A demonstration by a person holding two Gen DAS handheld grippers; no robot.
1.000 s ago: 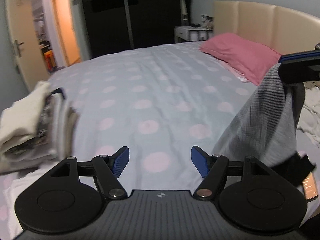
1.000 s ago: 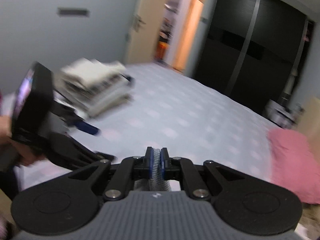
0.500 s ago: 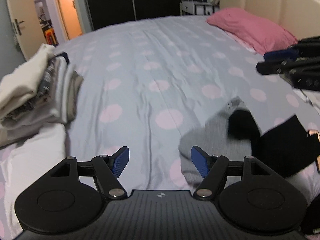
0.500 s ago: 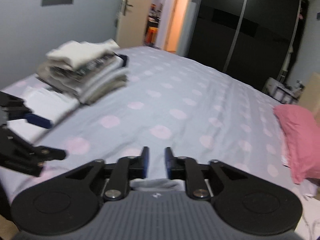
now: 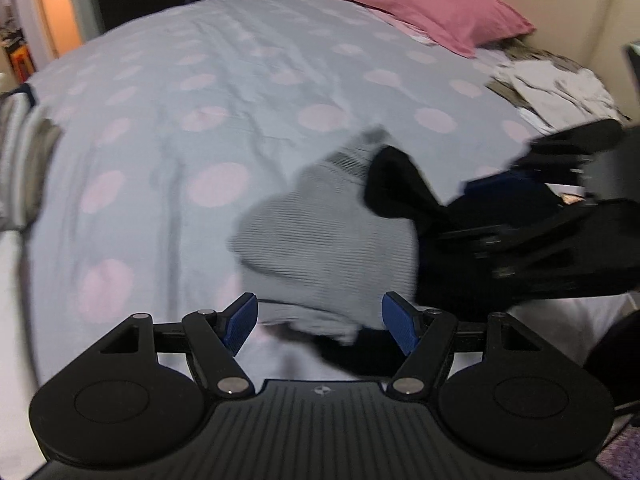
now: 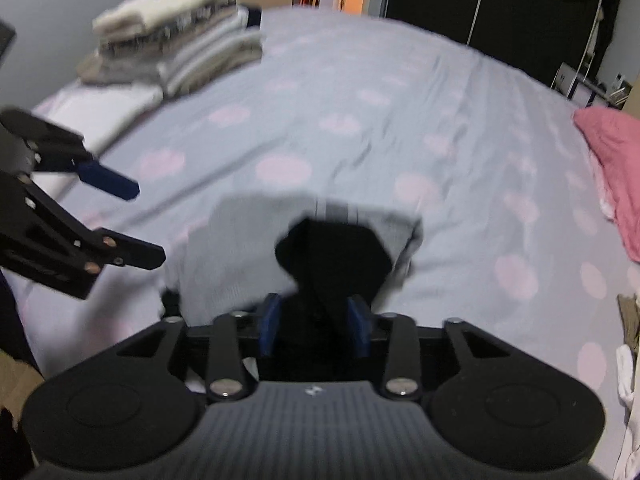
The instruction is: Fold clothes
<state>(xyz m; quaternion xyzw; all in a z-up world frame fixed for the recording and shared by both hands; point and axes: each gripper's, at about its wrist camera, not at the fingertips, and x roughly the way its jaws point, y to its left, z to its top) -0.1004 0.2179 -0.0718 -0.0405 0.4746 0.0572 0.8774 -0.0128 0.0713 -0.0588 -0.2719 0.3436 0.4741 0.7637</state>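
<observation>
One stack of folded clothes far left on the bed. Left gripper: jaws spread, empty. One grey-and-black garment, hanging a second ago, now lies crumpled mid-bed. Right gripper: jaws just opened, black cloth between, unpinched. One pink pillow right. No legible writing.

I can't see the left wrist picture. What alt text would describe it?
A grey and black garment lies crumpled on a pale bedsheet with pink dots, just ahead of the open left hand-held gripper. The right hand-held gripper reaches in from the right, and a pink pillow sits by the headboard.
</observation>
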